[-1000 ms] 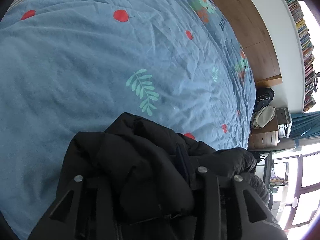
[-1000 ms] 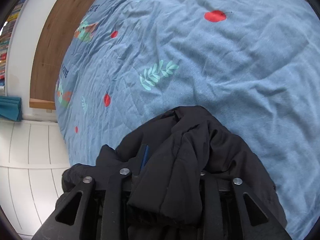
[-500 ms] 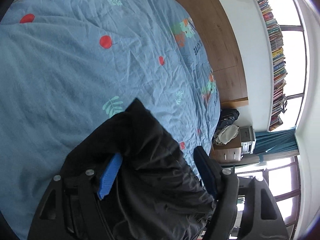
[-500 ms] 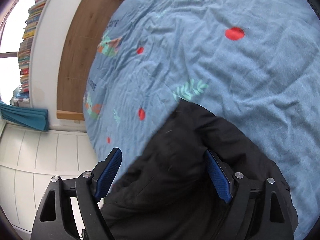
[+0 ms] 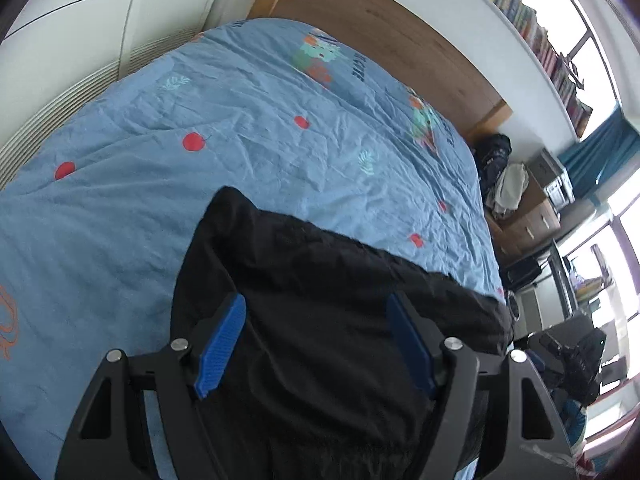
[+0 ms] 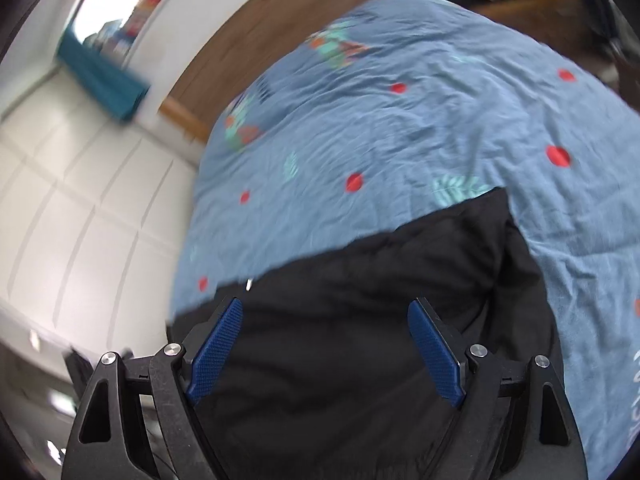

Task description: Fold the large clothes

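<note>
**Black coat on bed, both grippers off the cloth**

Left wrist view
- Left gripper (image 5: 316, 340): jaws apart, blue pads (image 5: 220, 346) bare, nothing pinched.
- Coat (image 5: 320, 280): black, bulky, lying on the blue bedspread (image 5: 160, 184) at the near edge; upper fold edge runs straight, one corner peaks at upper left.
- Step in hand, by judgement: release after a fold, then choice of the next pinch. Best done by keeping clear of the cloth to avoid dragging the fold open, then taking an outer edge or corner, not the thick middle.
- Around: wooden headboard (image 5: 384, 36), book shelf (image 5: 532, 28), dresser (image 5: 524, 220) with clothes heaped on it, teal curtain (image 5: 600, 152). All well apart from the coat.
- In the way: nothing on the bedspread beyond the coat; ample room ahead for a further fold.

Right wrist view
- Right gripper (image 6: 324, 350): jaws wide apart, pads (image 6: 434, 354) empty.
- Coat (image 6: 380, 300): same dark mass below, far edge straight, upper right corner near a leaf print.
- Picture blurred; fine creases hard to read.
- Around: white cupboard doors (image 6: 80, 208) at left, headboard (image 6: 260, 28) beyond.
- Risk, by judgement: slippery padded cloth may spring back; a firm, deep pinch advised.
</note>
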{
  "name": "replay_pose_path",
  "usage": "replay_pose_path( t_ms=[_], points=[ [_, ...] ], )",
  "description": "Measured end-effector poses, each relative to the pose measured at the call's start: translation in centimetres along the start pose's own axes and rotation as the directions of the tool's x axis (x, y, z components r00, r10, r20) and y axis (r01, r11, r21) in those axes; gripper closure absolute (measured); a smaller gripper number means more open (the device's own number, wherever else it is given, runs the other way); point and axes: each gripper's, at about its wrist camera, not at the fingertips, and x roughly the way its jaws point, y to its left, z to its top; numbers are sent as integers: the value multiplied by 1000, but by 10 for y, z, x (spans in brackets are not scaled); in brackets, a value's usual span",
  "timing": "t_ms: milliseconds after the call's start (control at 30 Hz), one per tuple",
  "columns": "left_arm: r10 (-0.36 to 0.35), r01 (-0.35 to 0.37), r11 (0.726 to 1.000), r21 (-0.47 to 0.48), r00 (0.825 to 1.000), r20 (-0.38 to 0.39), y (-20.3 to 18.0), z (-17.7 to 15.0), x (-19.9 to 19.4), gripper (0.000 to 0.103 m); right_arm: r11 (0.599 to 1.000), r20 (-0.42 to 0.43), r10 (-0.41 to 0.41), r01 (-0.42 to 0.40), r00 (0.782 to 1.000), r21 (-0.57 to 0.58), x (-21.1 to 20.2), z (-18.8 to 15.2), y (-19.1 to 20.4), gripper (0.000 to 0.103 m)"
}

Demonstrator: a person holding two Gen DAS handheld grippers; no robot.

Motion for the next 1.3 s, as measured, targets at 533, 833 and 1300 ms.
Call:
replay_pose_path(
  t_ms=[533, 833, 1300],
  points=[
    [35, 1, 964, 266, 991, -130, -70, -117, 63, 31, 914, -65, -148, 112, 987, -390, 37, -113, 46, 19],
    [92, -64, 956, 286, 992, -88, -76, -108, 87, 25, 911, -38, -187, 159, 982, -380, 71, -79, 31, 17],
    [218, -159, 947, 280, 957, -193, -53, -114, 151, 0, 919, -113, -261, 211, 959, -333, 130, -58, 2, 10]
  ],
)
